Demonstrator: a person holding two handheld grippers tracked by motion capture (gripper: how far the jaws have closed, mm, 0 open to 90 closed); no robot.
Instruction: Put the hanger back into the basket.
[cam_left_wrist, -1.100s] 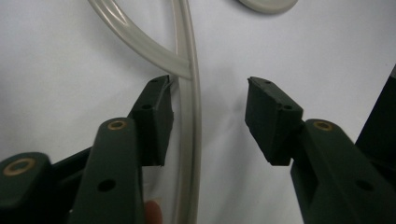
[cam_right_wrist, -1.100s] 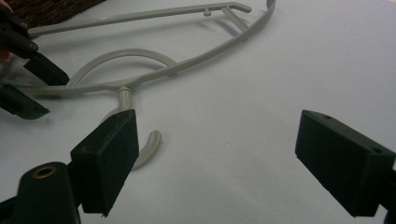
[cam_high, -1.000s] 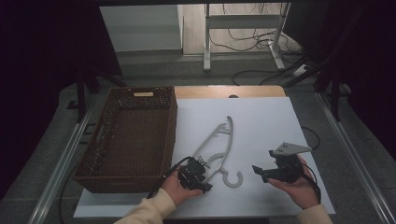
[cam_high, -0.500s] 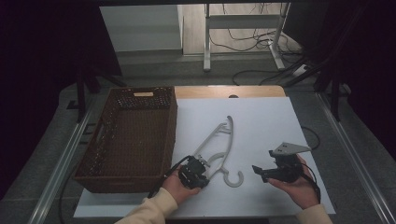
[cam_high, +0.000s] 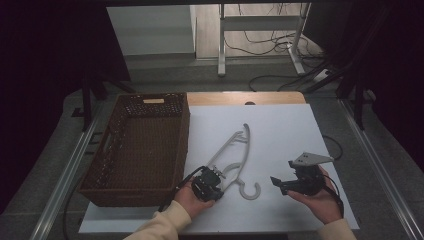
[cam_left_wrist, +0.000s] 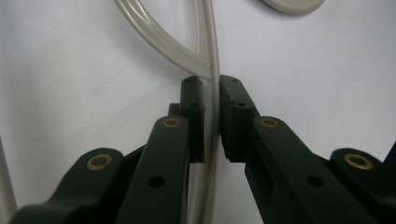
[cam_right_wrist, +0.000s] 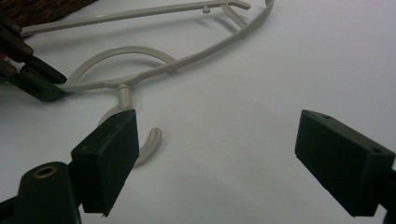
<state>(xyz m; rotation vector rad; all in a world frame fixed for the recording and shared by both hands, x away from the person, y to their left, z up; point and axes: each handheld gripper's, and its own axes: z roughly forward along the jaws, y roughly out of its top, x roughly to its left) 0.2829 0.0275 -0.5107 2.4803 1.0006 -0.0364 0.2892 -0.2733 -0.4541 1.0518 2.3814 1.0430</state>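
your left claw (cam_high: 216, 181) is pinching the white plastic hanger (cam_high: 234, 155), which lies flat on the white counter (cam_high: 280, 135) just right of the brown wicker basket (cam_high: 137, 145). in the left gripper view the two pads (cam_left_wrist: 194, 112) are pressed against either side of one thin rail of the hanger (cam_left_wrist: 210, 51), just short of the joint where a curved brace meets that rail. this grip point appears chosen for a reason: the rail there is straight and narrow enough to seat between the pads, and the joint ahead acts as a stop against the rail sliding through. because the hold sits near the hook (cam_high: 250, 191) rather than at the far shoulder end, expect the long arms to swing or droop once the hanger leaves the counter. your right claw (cam_high: 280, 184) is spread wide, gripping nothing, and rests in your hand near the right of the hook, apart from the hanger. in the right gripper view its jaws stand well apart with the hook (cam_right_wrist: 144, 142) showing just behind the left-hand pad (cam_right_wrist: 109, 154), and the left claw (cam_right_wrist: 35, 79) is seen at the far left on the rail. this open, nearby posture reads as a standby position: it keeps the right claw ready to steady or take a second hold. the basket stands open-topped and touching nothing of the hanger, and is the likely destination.
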